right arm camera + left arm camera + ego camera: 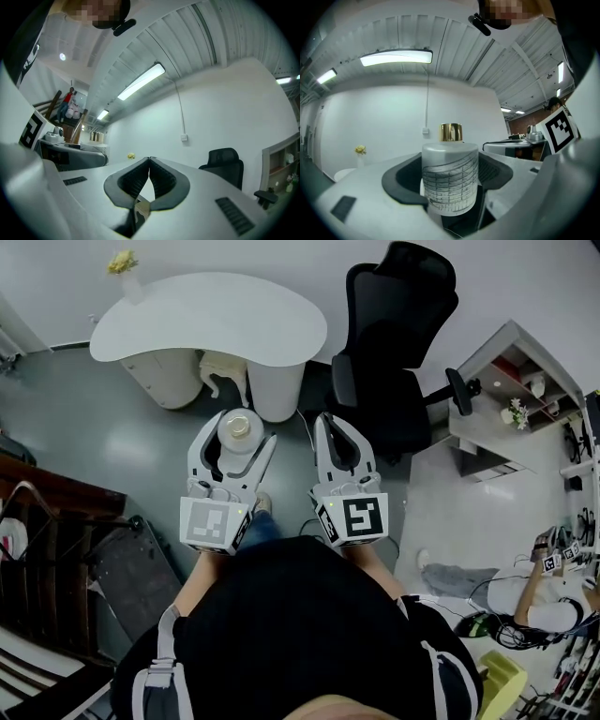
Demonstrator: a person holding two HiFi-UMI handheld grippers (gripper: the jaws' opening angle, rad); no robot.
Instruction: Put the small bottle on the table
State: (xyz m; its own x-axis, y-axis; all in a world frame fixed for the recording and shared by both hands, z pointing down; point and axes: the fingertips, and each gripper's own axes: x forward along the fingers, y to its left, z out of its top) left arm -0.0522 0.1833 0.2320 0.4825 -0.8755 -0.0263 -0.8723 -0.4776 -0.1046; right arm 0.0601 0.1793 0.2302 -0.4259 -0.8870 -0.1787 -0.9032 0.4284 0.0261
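A small frosted bottle (pixel 450 180) with a gold cap stands upright between the dark pads of my left gripper (pixel 449 176), which is shut on it. In the head view the bottle (pixel 235 430) shows from above, held in the left gripper (pixel 234 442) above the grey floor, short of the white table (pixel 211 320). My right gripper (pixel 338 439) hangs beside it with its jaws closed tip to tip and nothing between them; the right gripper (pixel 149 164) shows the same in its own view.
The white curved table stands ahead on white pedestals (pixel 277 390), with a small vase of yellow flowers (pixel 123 266) at its far left. A black office chair (pixel 394 352) stands to the right. A grey shelf unit (pixel 511 399) lies further right. Dark wooden furniture (pixel 42 549) fills the left.
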